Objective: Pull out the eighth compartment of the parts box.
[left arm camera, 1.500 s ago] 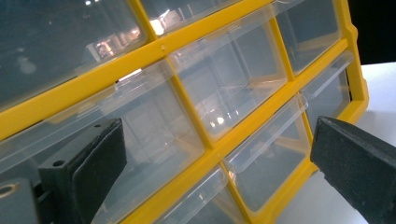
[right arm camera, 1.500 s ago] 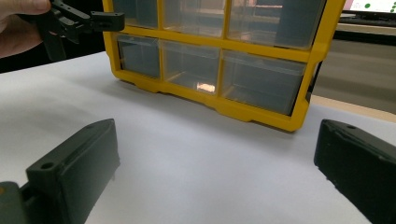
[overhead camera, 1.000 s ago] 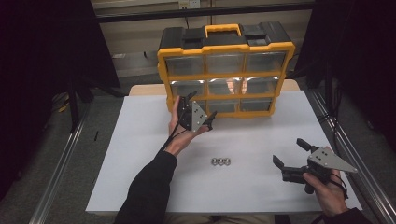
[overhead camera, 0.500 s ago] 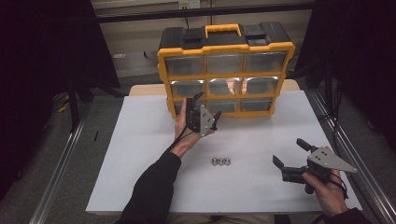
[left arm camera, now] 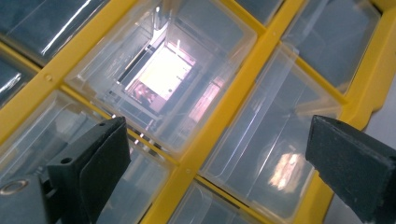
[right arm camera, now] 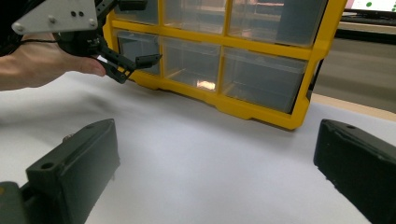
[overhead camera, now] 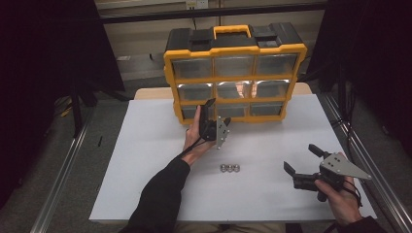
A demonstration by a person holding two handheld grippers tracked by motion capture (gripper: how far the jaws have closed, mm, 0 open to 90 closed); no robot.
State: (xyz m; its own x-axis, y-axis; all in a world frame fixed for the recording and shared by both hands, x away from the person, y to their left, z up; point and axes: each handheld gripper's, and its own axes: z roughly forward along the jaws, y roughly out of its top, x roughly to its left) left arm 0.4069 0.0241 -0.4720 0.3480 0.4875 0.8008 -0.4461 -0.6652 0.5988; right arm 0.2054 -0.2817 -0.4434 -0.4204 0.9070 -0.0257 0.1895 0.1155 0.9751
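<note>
Yellow plastic frames the organizer [overhead camera: 235,73], which stands upright at the far edge of the white sheet [overhead camera: 145,160] covering the table. It holds clear drawers in three rows of three, under a black top with a yellow handle.

I see my left gripper [overhead camera: 212,116] raised in front of the bottom-left drawer [overhead camera: 190,111], close to its face; I cannot tell whether a jaw touches it. In the left gripper view the jaws stand wide apart with nothing between them, and the clear drawer fronts and yellow dividers lie directly beyond. The centre drawer [left arm camera: 163,79] there shows a bright reflection.

My right gripper [overhead camera: 303,162] rests low at the near right of the sheet, well apart from the organizer. Its jaws are spread wide and hold nothing. In the right gripper view they frame bare sheet, with the organizer's bottom row [right arm camera: 210,65] farther off and the left gripper [right arm camera: 133,63] at that row's left end.

Three small metal nuts [overhead camera: 230,168] lie in a short touching row on the sheet, between the two grippers and nearer the left forearm.
</note>
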